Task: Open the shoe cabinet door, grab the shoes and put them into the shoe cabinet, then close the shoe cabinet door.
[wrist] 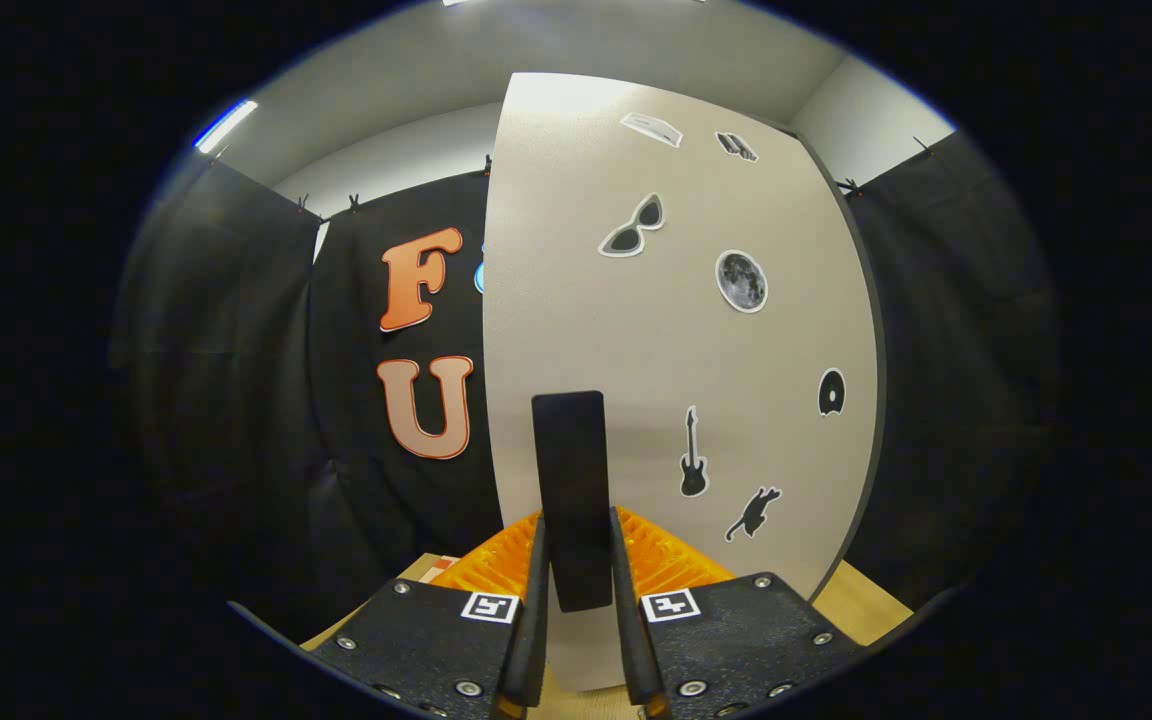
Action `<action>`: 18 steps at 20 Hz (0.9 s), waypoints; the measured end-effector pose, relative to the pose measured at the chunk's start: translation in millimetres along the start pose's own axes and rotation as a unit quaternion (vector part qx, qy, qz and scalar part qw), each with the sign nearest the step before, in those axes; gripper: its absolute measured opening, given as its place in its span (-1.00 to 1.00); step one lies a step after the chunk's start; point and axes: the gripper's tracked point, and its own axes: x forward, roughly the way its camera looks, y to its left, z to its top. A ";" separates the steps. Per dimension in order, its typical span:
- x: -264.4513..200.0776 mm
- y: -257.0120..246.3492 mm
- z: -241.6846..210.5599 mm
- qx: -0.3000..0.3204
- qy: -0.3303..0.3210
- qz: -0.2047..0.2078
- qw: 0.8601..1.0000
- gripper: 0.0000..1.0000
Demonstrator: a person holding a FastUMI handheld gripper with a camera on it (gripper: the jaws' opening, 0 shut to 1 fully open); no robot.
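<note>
The shoe cabinet door (636, 350) is a pale grey panel with several small stickers on it, standing close ahead of me. A black upright handle (570, 480) is fixed on the door near its left edge. My gripper (576, 590) is shut on this handle, with one finger (534, 610) pressing on its left side and the other on its right, at the handle's lower end. The door's dark edge runs down its right side.
A light wooden surface (861, 600) lies below the door, to the right of my fingers. The booth's black cloth wall (236, 400) hangs to the left and right, behind the door. White ceiling with a strip light (226, 125) is above.
</note>
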 end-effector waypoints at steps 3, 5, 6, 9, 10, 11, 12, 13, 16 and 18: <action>-10.1 -3.9 2.3 0.005 0.000 0.001 1.000 -0.39; -16.5 -7.6 3.4 0.002 0.000 -0.001 1.000 -0.39; -19.9 -9.4 3.4 0.002 0.001 -0.002 1.000 -0.39; -30.0 -14.5 4.9 0.001 0.002 0.000 1.000 -0.39; -31.0 -16.1 4.1 -0.001 0.001 -0.001 1.000 -0.39; -33.3 -18.2 4.4 -0.003 0.001 -0.003 1.000 -0.39; -35.5 -20.5 4.1 -0.002 0.001 -0.003 1.000 -0.39; -37.6 -22.1 4.3 0.000 -0.002 -0.004 1.000 -0.39; -41.5 -28.2 2.9 0.006 -0.001 -0.005 1.000 -0.39; -48.4 -37.0 0.4 0.008 -0.001 -0.007 1.000 -0.39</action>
